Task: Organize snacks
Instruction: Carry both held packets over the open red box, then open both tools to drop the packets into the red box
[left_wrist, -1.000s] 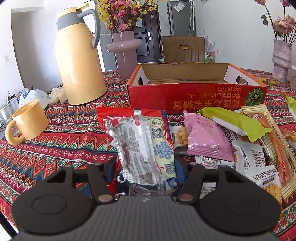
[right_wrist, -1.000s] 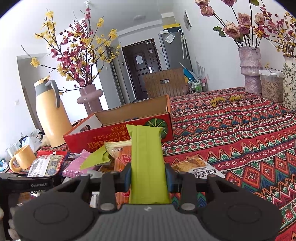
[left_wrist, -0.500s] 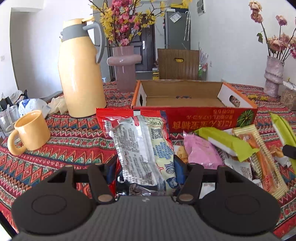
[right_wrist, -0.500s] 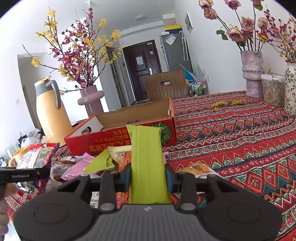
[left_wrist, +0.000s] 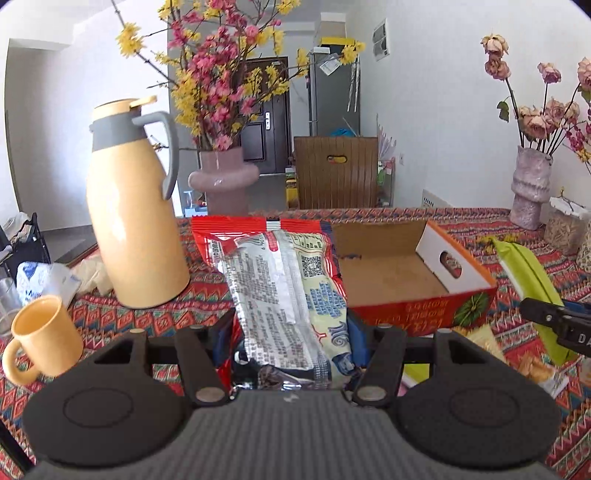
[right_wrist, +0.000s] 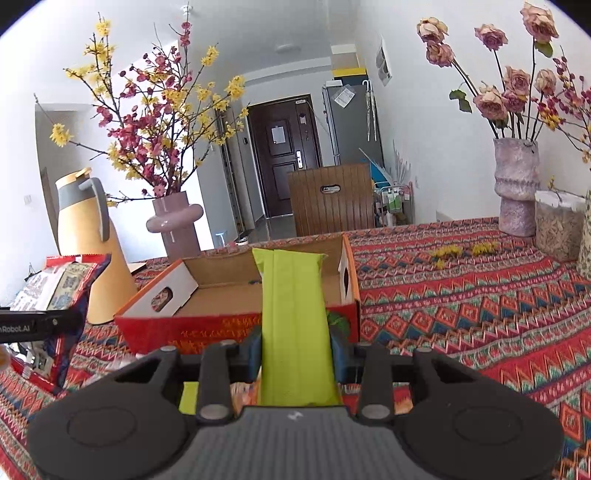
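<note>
My left gripper (left_wrist: 290, 336) is shut on a red and silver snack packet (left_wrist: 284, 284), held in the air in front of the open red cardboard box (left_wrist: 417, 317). My right gripper (right_wrist: 295, 350) is shut on a long green snack packet (right_wrist: 295, 317), held in the air before the same box (right_wrist: 236, 328). The box looks nearly empty inside. The green packet (left_wrist: 532, 291) and the right gripper also show at the right of the left wrist view. The red packet (right_wrist: 62, 284) shows at the left of the right wrist view.
A yellow thermos jug (left_wrist: 133, 229) and a yellow mug (left_wrist: 44, 339) stand left of the box. A pink vase (left_wrist: 225, 184) with blossoms stands behind. More snack packets (left_wrist: 532, 369) lie on the patterned cloth. A stone vase (right_wrist: 517, 192) and a jar (right_wrist: 557, 225) stand at the right.
Both grippers have risen with their packets and moved closer to the box, so its inside now shows. The snack pile has dropped below view.
</note>
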